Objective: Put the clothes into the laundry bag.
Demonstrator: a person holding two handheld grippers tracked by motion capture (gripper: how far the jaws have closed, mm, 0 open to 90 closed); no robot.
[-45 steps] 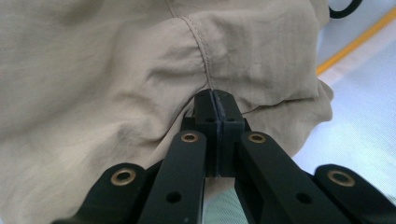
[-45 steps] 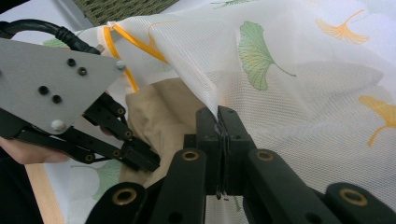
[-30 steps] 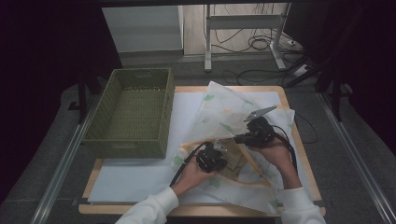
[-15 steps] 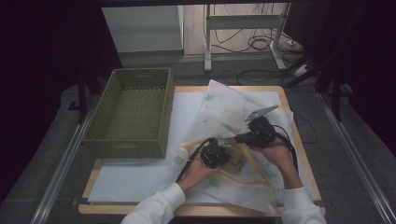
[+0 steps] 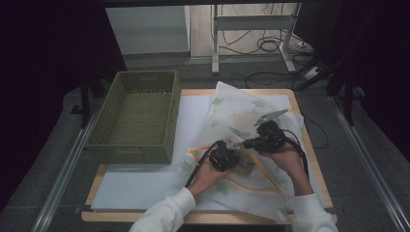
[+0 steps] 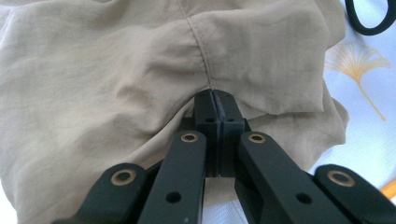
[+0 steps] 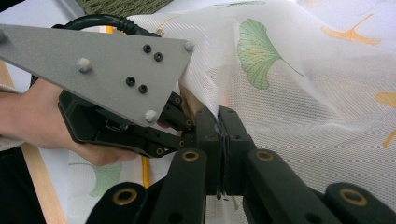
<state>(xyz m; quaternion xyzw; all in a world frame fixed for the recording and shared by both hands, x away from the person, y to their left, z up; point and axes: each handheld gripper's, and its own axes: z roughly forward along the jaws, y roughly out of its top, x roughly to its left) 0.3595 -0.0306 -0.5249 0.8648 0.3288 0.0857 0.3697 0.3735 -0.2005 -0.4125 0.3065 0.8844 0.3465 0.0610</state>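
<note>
Pinching a fold of beige cloth (image 6: 116, 93) along its seam, the left tongs (image 6: 215, 109) are closed on it. No writing or brand can be read anywhere. The right tongs (image 7: 222, 130) are clamped on a sheer white net bag (image 7: 299, 93) printed with green and orange ginkgo leaves. Both hands meet near the middle of the tabletop (image 5: 145, 179), the left hand (image 5: 205, 171) low, the right hand (image 5: 285, 157) just beside it. The cloth lies bunched between them, on the bag. A green basket (image 5: 135, 118) stands to the left.
</note>
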